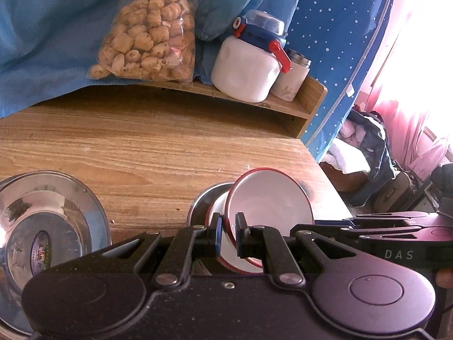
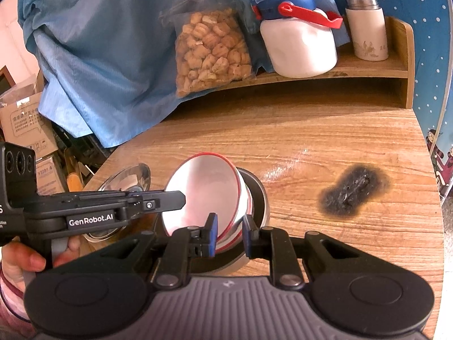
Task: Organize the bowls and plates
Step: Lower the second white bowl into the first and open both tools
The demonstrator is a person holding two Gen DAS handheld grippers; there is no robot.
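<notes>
- Left wrist view: the left tongs [image 1: 229, 231] are clamped on a tilted red-rimmed bowl [image 1: 271, 195]; a steel bowl [image 1: 42, 226] is seen at left.
- Right wrist view: the right tongs [image 2: 230, 236] are closed on the stacked bowl rims; a burn mark [image 2: 354, 192] is shown on the tabletop [image 2: 311, 147].

A wooden table [image 2: 297, 153] carries a steel bowl [image 1: 42, 226] at nine o'clock, a steel dish [image 2: 259, 195] at centre, a burn mark [image 2: 354, 192] at three o'clock, and a low wooden shelf [image 2: 368, 70] at twelve o'clock.
</notes>
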